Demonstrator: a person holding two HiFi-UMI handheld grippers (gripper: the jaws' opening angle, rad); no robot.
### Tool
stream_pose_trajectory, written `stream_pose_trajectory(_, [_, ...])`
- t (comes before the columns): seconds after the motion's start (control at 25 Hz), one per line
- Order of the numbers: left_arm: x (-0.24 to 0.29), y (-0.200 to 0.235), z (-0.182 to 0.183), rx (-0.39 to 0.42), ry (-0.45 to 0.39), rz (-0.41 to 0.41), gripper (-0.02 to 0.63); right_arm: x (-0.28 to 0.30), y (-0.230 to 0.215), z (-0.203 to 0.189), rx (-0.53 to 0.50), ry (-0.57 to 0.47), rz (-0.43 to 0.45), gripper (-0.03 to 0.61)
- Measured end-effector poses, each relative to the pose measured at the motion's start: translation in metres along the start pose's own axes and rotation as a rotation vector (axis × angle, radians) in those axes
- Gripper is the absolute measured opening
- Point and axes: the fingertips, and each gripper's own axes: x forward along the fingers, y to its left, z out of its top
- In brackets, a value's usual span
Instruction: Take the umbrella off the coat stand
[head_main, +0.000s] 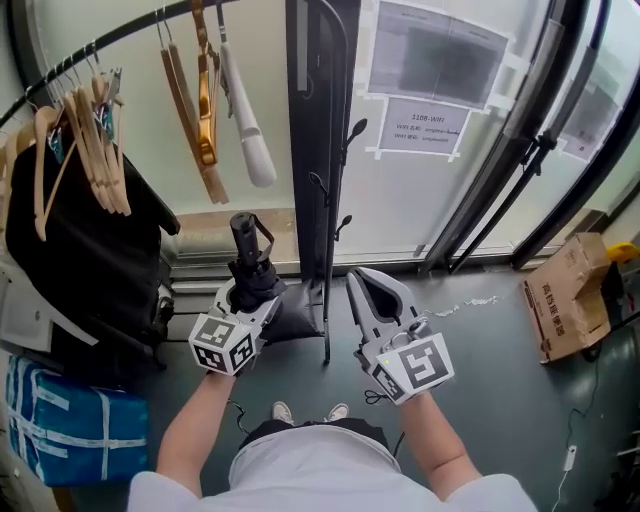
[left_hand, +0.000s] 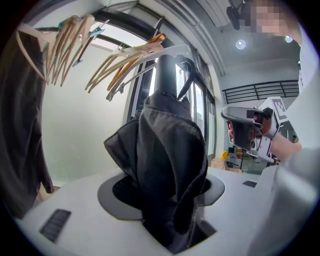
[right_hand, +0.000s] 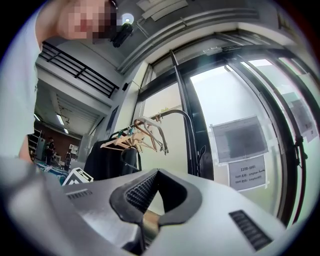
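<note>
The jaws of the left gripper (head_main: 250, 298) are clamped on the folded black umbrella (head_main: 252, 272), dark fabric bunched between the pads in the left gripper view. The umbrella stands roughly upright with its handle uppermost, just left of the coat stand (head_main: 327, 330) in the head view, apart from the stand's hooks. The jaws of the right gripper (head_main: 368, 285) are closed tip to tip with nothing in them, just right of the coat stand's thin pole. Wooden hangers (head_main: 205, 110) hang on a curved rail up and to the left of the coat stand, with a dark garment (head_main: 90, 260) further left. Paper notices (head_main: 430, 125) are taped to the glass right of the stand, and a cardboard box (head_main: 565, 300) sits on the floor far to its right
</note>
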Motion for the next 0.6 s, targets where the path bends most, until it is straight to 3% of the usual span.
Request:
stream_pose_trajectory(0.4, [-0.058, 0.028, 0.007, 0.062, -0.044, 0.124, 0.259, -0.001, -0.025, 0.007, -0.061, -0.008, -0.069, 0.018])
stream_pose_trajectory(0.6, [-0.090, 0.044, 0.007, 0.032, -0.064, 0.185, 0.259, -0.017, -0.045, 0.003, -0.056, 0.006, -0.131, 0.018])
